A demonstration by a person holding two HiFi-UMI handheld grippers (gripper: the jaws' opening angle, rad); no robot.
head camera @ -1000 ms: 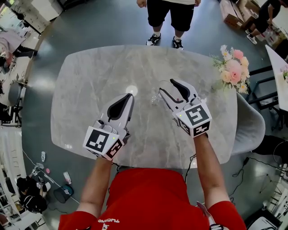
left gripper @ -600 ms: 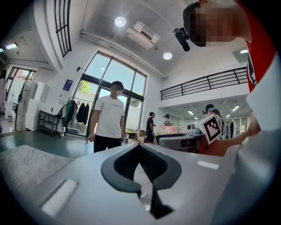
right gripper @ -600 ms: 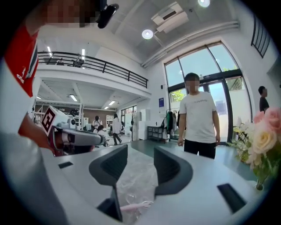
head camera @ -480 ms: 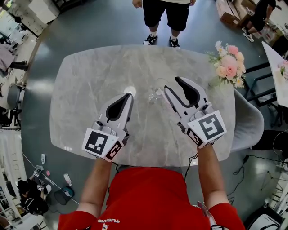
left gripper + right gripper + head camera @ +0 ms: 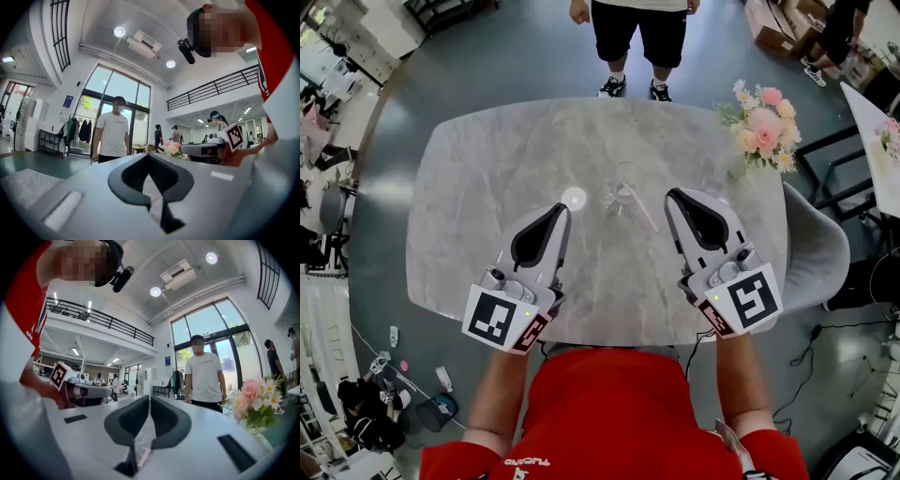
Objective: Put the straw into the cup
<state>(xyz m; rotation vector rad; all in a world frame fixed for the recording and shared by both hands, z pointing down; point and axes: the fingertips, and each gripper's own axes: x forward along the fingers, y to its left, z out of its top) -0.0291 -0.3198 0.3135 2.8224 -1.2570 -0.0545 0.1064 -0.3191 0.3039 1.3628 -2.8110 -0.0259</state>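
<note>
Right gripper (image 5: 149,398): jaws together tip to tip, having just been closing from wide apart; nothing between them, only table and a sliver of pink showing through the opening behind the tips.
Left gripper (image 5: 149,155): likewise closed on nothing, hovering over the near left of the table (image 5: 487,159).
Just changed: a second ago, right jaws wide open just beside the cup (image 5: 625,185), tips nearly at the rim; now drawn back toward the person and out to the right, well clear of the glass. Left gripper eased back slightly too.
Meaning for the task: reads as a release followed by a retreat; straw (image 5: 644,214) left behind at the cup, so insertion probably done, with only the pull-away in hand.
Straw, place: far end at the clear cup near the table's middle, apart from both grippers, lying between their lines and just beyond the tips.
Straw, long axis: thin pink line slanting from the cup toward the near right, roughly at the right gripper's tips.
Straw, pointing: seemingly leaning in the cup, free end tipped toward the person's right; cannot rule out from this height a straw flat on the table with one end against the glass.
Risk: light clear cup, easily tipped by a long leaning straw if nudged.
</note>
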